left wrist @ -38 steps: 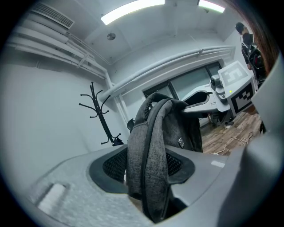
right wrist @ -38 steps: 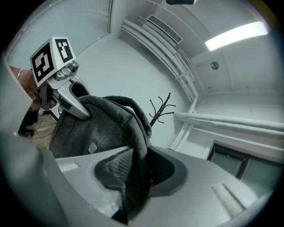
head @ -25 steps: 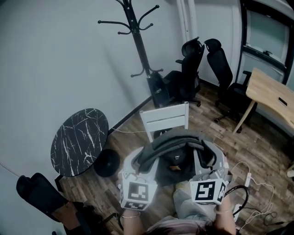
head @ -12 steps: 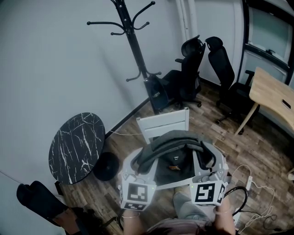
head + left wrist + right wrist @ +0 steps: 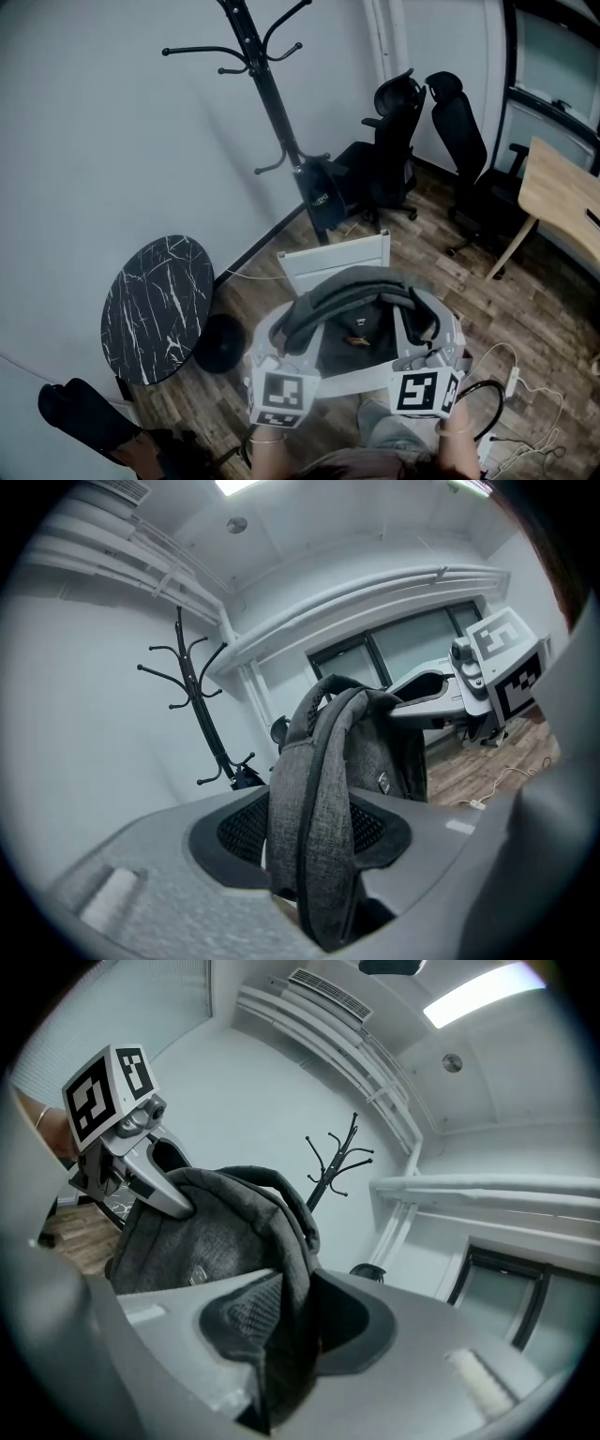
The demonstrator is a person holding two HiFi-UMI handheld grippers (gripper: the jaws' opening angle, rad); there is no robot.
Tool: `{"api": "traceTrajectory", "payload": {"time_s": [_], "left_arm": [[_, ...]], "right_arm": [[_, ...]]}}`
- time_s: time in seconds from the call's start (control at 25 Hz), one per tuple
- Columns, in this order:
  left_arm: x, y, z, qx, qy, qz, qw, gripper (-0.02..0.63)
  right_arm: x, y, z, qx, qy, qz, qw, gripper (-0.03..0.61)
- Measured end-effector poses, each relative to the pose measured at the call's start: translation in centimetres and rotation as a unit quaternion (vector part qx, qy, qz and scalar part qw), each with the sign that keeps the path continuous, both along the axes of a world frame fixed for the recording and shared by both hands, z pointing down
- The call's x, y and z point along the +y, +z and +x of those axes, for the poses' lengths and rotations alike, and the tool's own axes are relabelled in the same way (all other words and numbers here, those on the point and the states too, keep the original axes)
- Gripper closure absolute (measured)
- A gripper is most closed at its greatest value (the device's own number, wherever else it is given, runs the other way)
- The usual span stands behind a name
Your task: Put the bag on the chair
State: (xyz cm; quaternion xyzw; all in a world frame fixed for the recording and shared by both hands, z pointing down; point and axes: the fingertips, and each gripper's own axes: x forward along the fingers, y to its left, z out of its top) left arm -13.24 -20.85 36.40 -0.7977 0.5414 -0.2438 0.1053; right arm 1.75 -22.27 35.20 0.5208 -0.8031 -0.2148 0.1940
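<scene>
A grey backpack (image 5: 356, 314) hangs in the air between my two grippers, just in front of a white chair (image 5: 335, 256) whose backrest shows above it. My left gripper (image 5: 281, 333) is shut on the bag's left shoulder strap (image 5: 314, 808), which fills the gap between its jaws. My right gripper (image 5: 431, 323) is shut on the other grey strap (image 5: 281, 1316). The chair's seat is hidden under the bag. In the left gripper view the right gripper (image 5: 497, 667) shows beyond the bag. The left gripper (image 5: 122, 1138) shows beyond it in the right gripper view.
A black coat stand (image 5: 272, 103) rises by the wall, a dark bag (image 5: 323, 192) at its foot. A round black marble table (image 5: 155, 305) is at the left. Black office chairs (image 5: 398, 141) and a wooden desk (image 5: 562, 187) stand at the right. Cables (image 5: 511, 384) lie on the wood floor.
Both grippers keep their hold on the straps and the bag stays put between them. The room has slid slightly down in the head view, the white chair with it.
</scene>
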Motion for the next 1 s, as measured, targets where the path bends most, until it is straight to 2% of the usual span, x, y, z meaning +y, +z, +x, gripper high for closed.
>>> {"api": "traceTrajectory", "payload": {"time_s": [1.0], "left_arm": [[-11.4,6.1,-3.8,0.020,-0.022,-0.037,0.9989,0.414]], "right_arm": [[-11.5,5.7,-3.6,0.016,-0.001,-0.048,0.999,0.485]]}}
